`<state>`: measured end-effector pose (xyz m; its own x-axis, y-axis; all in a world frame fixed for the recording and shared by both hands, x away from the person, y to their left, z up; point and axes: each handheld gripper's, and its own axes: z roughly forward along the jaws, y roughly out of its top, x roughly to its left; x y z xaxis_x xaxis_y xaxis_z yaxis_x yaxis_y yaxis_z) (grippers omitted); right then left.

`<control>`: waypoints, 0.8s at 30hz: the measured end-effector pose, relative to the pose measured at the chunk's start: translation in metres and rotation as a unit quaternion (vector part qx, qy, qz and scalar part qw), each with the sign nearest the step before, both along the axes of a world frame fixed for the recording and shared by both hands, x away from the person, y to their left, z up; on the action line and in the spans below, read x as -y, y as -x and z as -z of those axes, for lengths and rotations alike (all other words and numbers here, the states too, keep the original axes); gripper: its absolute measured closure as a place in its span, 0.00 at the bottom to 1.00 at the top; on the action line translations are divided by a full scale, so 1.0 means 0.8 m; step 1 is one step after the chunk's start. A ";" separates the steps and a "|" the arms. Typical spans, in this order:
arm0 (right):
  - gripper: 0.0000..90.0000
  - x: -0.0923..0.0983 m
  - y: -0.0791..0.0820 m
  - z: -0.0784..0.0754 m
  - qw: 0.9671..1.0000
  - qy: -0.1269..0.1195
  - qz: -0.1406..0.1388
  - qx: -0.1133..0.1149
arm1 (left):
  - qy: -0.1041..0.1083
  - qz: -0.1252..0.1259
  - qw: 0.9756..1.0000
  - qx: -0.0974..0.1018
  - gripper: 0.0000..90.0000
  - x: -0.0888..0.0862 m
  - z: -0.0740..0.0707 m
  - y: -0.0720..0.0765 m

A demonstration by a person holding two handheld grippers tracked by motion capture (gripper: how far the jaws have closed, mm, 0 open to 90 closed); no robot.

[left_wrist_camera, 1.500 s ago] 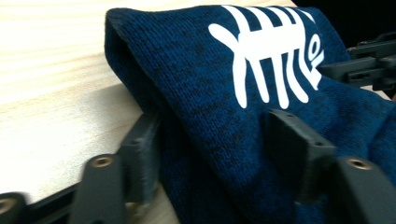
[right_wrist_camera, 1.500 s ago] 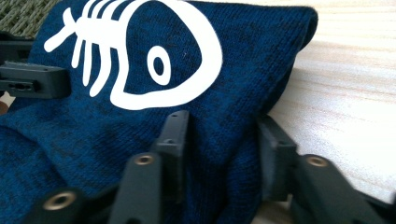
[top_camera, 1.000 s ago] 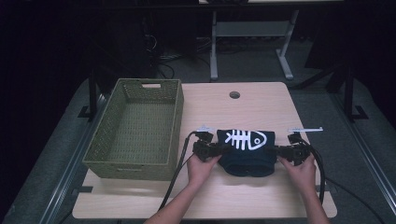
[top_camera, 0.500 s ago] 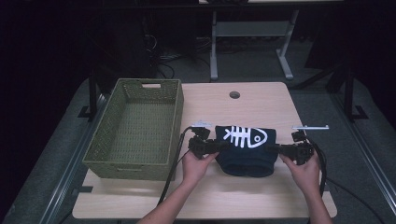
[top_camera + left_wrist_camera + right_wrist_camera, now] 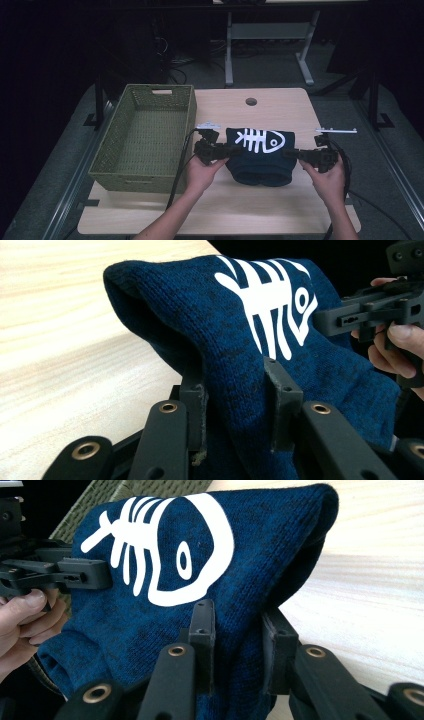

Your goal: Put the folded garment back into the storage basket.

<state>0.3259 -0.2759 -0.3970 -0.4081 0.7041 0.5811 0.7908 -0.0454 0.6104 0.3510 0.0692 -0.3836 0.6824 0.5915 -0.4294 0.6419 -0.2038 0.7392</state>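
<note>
Folded navy knit sweater point(image 5: 261, 155) with a white fish-skeleton print point(image 5: 259, 140), lying on the pale wooden table point(image 5: 280, 210), just right of the green woven basket point(image 5: 142, 140) and nearer the table's front than the round hole point(image 5: 251, 101) in the tabletop. Print side up, folded thick, rounded fold along the front.

Pinched at its left edge by the left gripper point(image 5: 227, 151): in the left gripper view, knit fabric point(image 5: 240, 365) bunched between the two black jaws, left gripper point(image 5: 235, 400) clamped on the cloth. Pinched likewise at its right edge by the right gripper point(image 5: 295, 154): in the right gripper view, blue fabric point(image 5: 150, 625) squeezed between the jaws, right gripper point(image 5: 237, 640) closed upon it.

Left hand point(image 5: 202, 172) wrapped round the left tool, between the basket and the sweater; right hand point(image 5: 327, 180) round the right tool, on the sweater's far side from the basket. Black cable point(image 5: 177, 170) trailing along the basket's right wall toward the table's front. Basket lying along the table's left side, beside the sweater but not touching it.
</note>
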 end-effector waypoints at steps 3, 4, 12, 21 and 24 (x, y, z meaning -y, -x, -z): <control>0.80 -0.003 0.000 -0.008 1.000 -0.009 0.000 0.000 | 0.009 0.000 1.000 -0.006 0.75 -0.007 -0.007 -0.003; 0.80 -0.004 -0.001 -0.011 1.000 -0.010 -0.002 0.000 | 0.009 -0.001 1.000 -0.008 0.75 -0.009 -0.009 -0.003; 0.80 -0.020 -0.002 -0.034 1.000 -0.013 -0.012 0.003 | 0.014 -0.003 1.000 -0.008 0.75 -0.026 -0.024 -0.003; 0.80 -0.038 -0.008 -0.054 1.000 -0.014 -0.023 0.000 | 0.018 -0.001 1.000 -0.013 0.75 -0.047 -0.039 -0.005; 0.80 -0.043 -0.010 -0.058 1.000 -0.017 -0.026 -0.002 | 0.021 -0.003 1.000 -0.010 0.75 -0.056 -0.048 -0.006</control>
<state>0.3341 -0.2415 -0.3504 -0.4414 0.6612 0.6066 0.7953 -0.0247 0.6057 0.3560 0.1144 -0.3455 0.6699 0.5767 -0.4676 0.6583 -0.1701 0.7333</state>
